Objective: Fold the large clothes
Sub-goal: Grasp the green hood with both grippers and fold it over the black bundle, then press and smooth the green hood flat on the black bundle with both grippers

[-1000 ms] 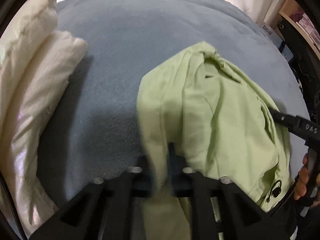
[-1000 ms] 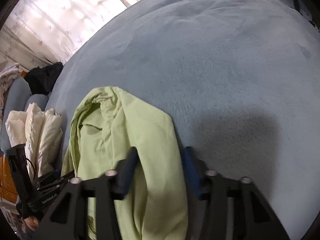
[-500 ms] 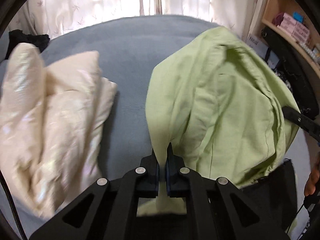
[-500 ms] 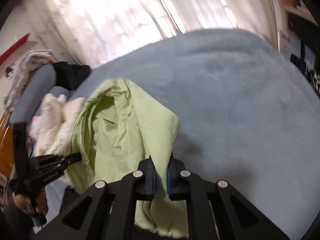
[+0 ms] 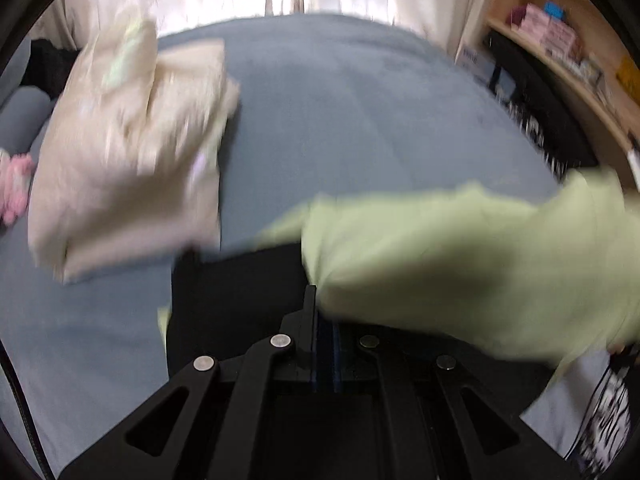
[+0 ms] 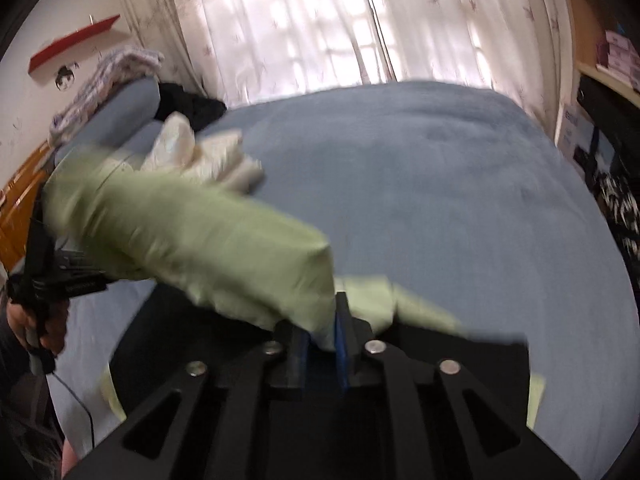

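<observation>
A light green garment (image 5: pixel 460 264) is lifted off the blue bed (image 5: pixel 360 112) and stretched sideways between my two grippers, blurred by motion. My left gripper (image 5: pixel 325 312) is shut on one edge of it, and the cloth runs off to the right. In the right wrist view my right gripper (image 6: pixel 324 320) is shut on the other edge of the green garment (image 6: pixel 192 232), which runs left toward the left gripper's black frame (image 6: pixel 60 280). Part of the cloth hangs below the fingers.
A folded cream quilt (image 5: pixel 132 152) lies on the bed's left side, also in the right wrist view (image 6: pixel 200 156). Blue pillows and a dark garment (image 6: pixel 188 108) sit at the headboard. Curtains (image 6: pixel 300 20) stand behind. Wooden shelves (image 5: pixel 568 52) stand on the right.
Both grippers closed on the green garment, lifted it off the bed and pulled apart, so the cloth now stretches between them in the air.
</observation>
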`<state>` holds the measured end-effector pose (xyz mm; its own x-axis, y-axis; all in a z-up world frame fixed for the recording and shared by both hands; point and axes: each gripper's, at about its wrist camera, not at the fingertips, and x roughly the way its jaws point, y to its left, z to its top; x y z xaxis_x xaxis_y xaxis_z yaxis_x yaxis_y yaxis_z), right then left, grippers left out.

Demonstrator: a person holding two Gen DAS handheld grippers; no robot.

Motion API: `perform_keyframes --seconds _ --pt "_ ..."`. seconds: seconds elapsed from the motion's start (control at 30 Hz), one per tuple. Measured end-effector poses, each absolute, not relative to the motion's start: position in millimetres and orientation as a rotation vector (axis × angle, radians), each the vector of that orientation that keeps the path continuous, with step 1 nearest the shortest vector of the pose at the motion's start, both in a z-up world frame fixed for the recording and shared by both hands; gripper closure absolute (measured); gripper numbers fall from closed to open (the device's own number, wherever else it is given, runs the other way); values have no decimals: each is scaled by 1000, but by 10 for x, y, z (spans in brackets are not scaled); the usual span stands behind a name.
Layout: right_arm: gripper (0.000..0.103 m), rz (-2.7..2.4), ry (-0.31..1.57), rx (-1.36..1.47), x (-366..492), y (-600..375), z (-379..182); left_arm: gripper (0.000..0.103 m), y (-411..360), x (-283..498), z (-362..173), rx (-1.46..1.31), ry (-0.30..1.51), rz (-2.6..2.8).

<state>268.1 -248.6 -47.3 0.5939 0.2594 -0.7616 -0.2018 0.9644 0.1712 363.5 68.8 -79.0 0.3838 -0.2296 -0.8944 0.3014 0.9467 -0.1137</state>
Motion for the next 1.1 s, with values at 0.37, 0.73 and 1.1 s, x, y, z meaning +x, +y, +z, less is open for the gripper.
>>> perform_keyframes --seconds 0.37,0.73,1.1 --pt "87 215 1068 67 1701 -2572 -1006 100 1043 2497 -1112 107 1265 -336" --pt "78 319 1007 170 1165 -2354 -438 91 923 1944 -445 7 1239 -397" --pt "77 431 969 266 949 -2065 -84 78 613 1671 -45 -149 1199 -502"
